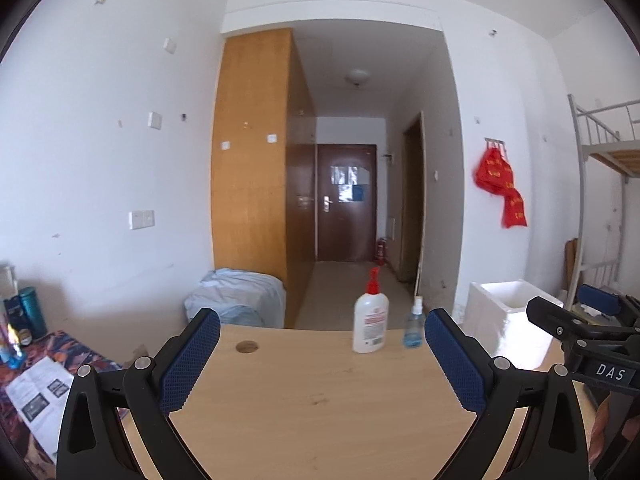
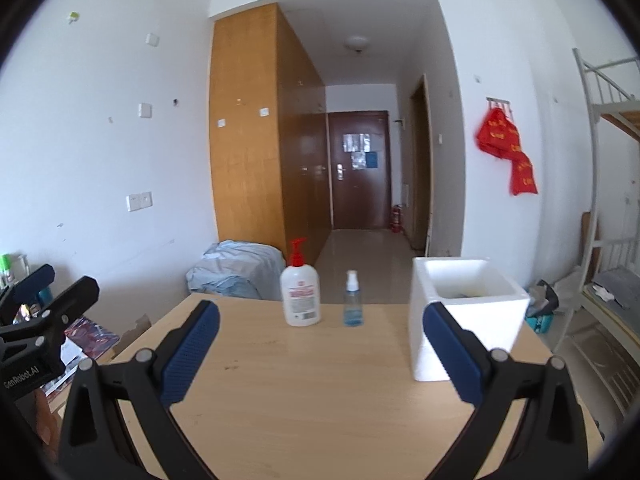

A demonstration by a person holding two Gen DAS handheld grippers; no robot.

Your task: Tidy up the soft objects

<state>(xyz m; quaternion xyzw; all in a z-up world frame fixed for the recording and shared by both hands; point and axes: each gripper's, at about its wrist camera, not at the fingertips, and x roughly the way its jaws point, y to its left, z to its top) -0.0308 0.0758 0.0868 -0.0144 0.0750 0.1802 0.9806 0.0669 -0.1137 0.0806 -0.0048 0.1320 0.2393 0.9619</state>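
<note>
The left gripper point(image 1: 322, 364) is hovering over the wooden table point(image 1: 312, 400) with its blue-padded fingers point(image 1: 190, 360) spread wide apart, gripping nothing. The right gripper point(image 2: 320, 360) is doing the same, its fingers point(image 2: 452, 356) standing well apart and empty above the same tabletop.

Ahead of them, near the far edge, a white pump bottle point(image 2: 301, 294) with a red pump head is standing upright; how full it is cannot be told through its opaque body. Just beside it, on its right, a small clear spray bottle point(image 2: 353, 304) is holding blue liquid in its lower part.

Further right, a white foam box point(image 2: 464, 312) is sitting open-topped at the table's right side, close behind the right gripper's right finger. Something dark is lying at its bottom, too hidden to identify.

Beyond the table, on the left by the wooden wardrobe point(image 2: 248, 136), a light blue cloth bundle point(image 2: 236, 270) is resting, well apart from both grippers.
</note>
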